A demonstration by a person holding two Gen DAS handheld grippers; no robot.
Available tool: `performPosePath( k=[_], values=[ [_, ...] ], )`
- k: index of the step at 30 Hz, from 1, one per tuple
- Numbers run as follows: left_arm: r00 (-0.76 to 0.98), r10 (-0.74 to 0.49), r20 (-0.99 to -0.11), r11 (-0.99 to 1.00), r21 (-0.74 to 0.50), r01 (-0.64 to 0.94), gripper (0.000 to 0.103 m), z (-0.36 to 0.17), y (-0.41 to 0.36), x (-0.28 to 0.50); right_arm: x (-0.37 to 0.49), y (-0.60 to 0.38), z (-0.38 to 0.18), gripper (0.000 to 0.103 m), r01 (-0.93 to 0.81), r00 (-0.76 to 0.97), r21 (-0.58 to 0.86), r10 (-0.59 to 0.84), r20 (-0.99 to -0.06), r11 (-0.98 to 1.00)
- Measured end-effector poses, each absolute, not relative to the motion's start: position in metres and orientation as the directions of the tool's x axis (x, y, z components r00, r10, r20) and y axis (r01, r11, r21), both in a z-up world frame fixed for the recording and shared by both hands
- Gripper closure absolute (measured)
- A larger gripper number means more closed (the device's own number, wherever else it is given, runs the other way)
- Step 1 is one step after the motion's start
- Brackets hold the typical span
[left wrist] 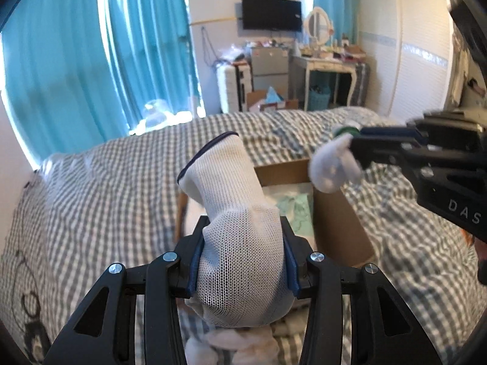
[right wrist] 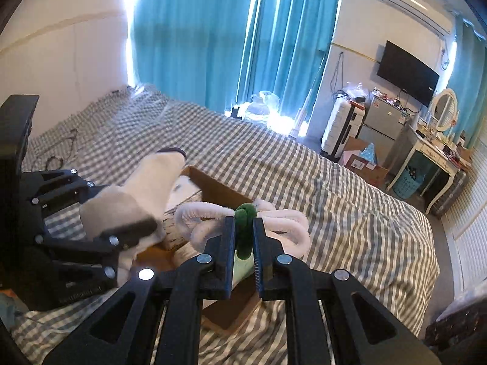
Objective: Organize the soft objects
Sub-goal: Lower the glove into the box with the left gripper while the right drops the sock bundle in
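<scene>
Left wrist view: left gripper (left wrist: 243, 255) clamped on a white glove (left wrist: 234, 213), frame centre; glove's long axis runs up and slightly left, cuff end pointing away. Box (left wrist: 331, 228) sits right behind it on the bed (left wrist: 91, 188) — drop looks like a short move fwd. Right gripper (left wrist: 353, 146) at right edge, pinching a white fuzzy flower (left wrist: 331, 167) over the box. Right wrist view: jaws narrow on the flower's green stem (right wrist: 245, 231), stem axis along the fingers, white loops (right wrist: 286, 225) spreading sideways at centre; box (right wrist: 219, 194) just below, glove at left — both about equally near.
</scene>
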State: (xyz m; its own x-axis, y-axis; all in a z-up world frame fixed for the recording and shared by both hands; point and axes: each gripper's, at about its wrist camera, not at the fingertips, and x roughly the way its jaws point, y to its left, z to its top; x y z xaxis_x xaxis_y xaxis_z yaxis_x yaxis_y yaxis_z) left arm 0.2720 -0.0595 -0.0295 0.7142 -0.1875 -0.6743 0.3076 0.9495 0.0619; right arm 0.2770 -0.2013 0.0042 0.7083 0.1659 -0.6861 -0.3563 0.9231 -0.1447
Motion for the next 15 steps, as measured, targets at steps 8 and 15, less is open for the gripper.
performPosePath(
  k=[8,15],
  values=[
    [0.670,-0.175,-0.722,0.949,0.057,0.310,0.055,-0.068,-0.068,0.306,0.322,-0.202,-0.049,0.092,-0.376,0.648,-0.126,0.163,-0.744,0.918],
    [0.673,-0.191,-0.715,0.935,0.076,0.346,0.050,-0.062,-0.077,0.306,0.337,-0.211,-0.063,0.083,-0.337,0.649,-0.091,0.161,-0.744,0.937]
  ],
)
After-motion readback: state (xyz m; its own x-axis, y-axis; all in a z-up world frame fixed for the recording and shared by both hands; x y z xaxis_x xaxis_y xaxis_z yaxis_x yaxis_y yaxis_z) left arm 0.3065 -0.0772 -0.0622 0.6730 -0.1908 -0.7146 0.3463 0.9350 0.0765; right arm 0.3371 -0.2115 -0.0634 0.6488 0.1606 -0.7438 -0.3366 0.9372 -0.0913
